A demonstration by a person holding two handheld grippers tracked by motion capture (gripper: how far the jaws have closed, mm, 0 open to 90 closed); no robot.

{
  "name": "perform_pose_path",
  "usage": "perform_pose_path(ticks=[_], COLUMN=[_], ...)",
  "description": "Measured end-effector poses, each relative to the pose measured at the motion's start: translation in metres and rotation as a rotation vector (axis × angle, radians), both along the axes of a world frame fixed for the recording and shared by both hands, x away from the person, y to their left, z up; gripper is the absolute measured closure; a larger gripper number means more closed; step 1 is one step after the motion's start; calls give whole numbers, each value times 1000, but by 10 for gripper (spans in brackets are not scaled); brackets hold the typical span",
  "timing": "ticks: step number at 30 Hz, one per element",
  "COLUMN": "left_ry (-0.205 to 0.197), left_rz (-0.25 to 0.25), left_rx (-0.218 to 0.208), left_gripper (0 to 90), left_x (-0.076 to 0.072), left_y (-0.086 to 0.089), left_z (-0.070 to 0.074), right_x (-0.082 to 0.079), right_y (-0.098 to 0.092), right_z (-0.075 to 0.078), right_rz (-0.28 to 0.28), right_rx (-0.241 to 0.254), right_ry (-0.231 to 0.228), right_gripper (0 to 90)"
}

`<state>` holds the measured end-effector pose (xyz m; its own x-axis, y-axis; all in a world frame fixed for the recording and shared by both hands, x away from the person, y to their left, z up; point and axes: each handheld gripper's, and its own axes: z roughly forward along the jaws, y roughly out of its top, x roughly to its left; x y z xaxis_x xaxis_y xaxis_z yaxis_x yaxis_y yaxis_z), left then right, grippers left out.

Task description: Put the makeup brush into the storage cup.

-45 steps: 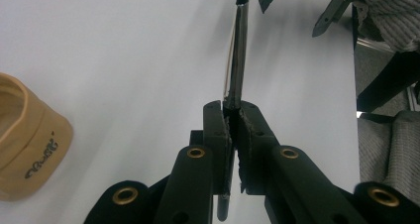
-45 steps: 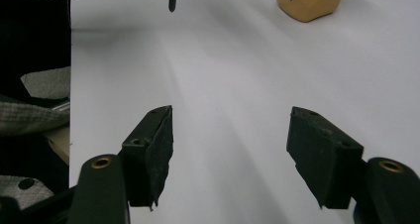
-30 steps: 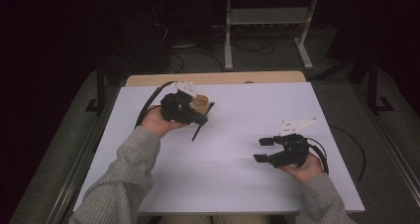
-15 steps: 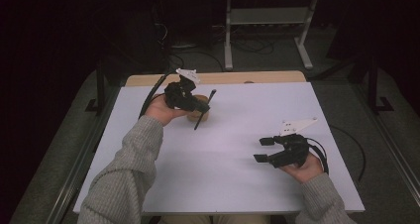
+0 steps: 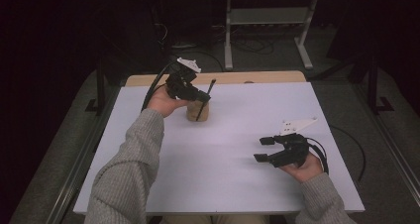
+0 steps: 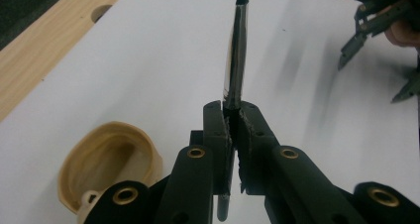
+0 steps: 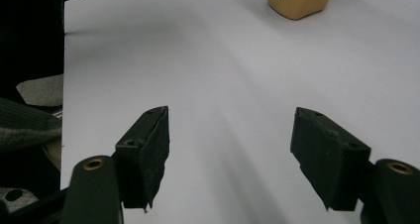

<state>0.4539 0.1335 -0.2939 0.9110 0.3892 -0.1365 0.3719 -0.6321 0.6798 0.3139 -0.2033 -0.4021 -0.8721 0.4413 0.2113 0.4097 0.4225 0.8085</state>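
Note:
My left gripper (image 5: 202,96) is near the far left of the white table (image 5: 223,184), shut on a thin dark stick (image 5: 211,87). The stick slants down in front of a tan holder (image 5: 192,112) standing on the table. In the left gripper view the jaws (image 6: 232,110) pinch the shiny dark stick (image 6: 237,50), and the hollow tan holder (image 6: 109,159) lies below and to the left. My right gripper (image 5: 259,149) rests at the right, open with nothing between its pads (image 7: 230,154). It faces the tan holder (image 7: 297,1) from a distance.
A wooden strip (image 5: 257,77) with a round hole runs along the table's far edge. Behind the table stands a metal frame (image 5: 267,21) on a dark floor with cables. The other hand's gripper (image 6: 369,80) appears at the top right of the left gripper view.
My left hand has moved toward the far edge with the stick, uncovering the tan holder. The right hand has stayed where it was.

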Motion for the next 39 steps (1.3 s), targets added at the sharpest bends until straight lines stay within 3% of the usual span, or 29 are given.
perform_pose_path(ticks=[11,17,27,39], left_ry=[-13,-7,-17,-17], left_rz=[43,91,138,175], left_rx=[11,8,-24,-18], left_gripper=[839,839,839,838], left_x=[26,41,52,61], left_y=[-5,2,3,1], left_z=[9,2,-6,-16], right_x=[1,2,2,2], right_y=[-2,-2,-1,-4], right_z=[0,-2,-2,-2], right_rz=[-8,-11,-17,-22], right_rx=[3,-17,-25,-19], right_ry=[0,2,-3,-7], right_gripper=[284,282,282,280])
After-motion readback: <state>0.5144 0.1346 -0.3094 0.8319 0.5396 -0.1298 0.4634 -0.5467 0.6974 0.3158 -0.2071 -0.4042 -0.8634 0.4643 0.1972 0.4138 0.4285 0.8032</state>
